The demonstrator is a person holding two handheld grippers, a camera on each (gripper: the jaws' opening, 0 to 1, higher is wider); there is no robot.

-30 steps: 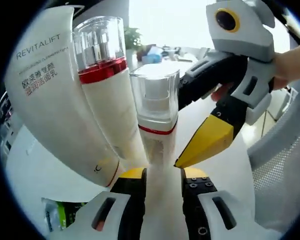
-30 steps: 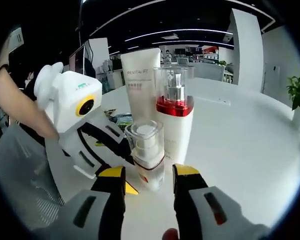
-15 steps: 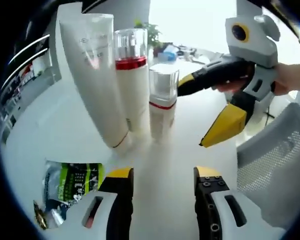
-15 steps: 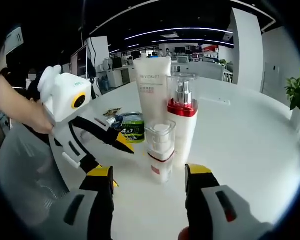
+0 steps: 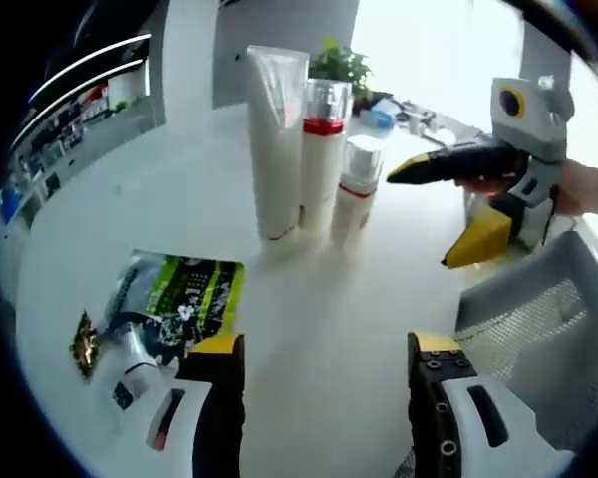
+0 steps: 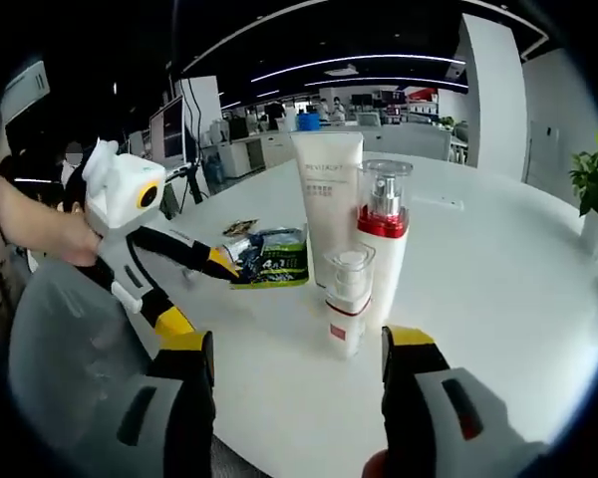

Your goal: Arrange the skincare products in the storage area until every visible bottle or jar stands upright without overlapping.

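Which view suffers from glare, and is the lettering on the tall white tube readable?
Left gripper view: bright window light behind washes out the background, and the tall white tube shows no readable lettering. Right gripper view: dark ceiling, even light, tube lettering visible but small.

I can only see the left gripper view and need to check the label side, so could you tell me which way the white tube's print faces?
Observer: The white tube turns its printed side toward the right gripper view.
Operator: Thank you. Which product stands nearest that camera?
Observer: The small clear-capped bottle, in front of the red-collared pump bottle.
Operator: And how does my left gripper look from there?
Observer: The left gripper has its jaws spread, with nothing between them.
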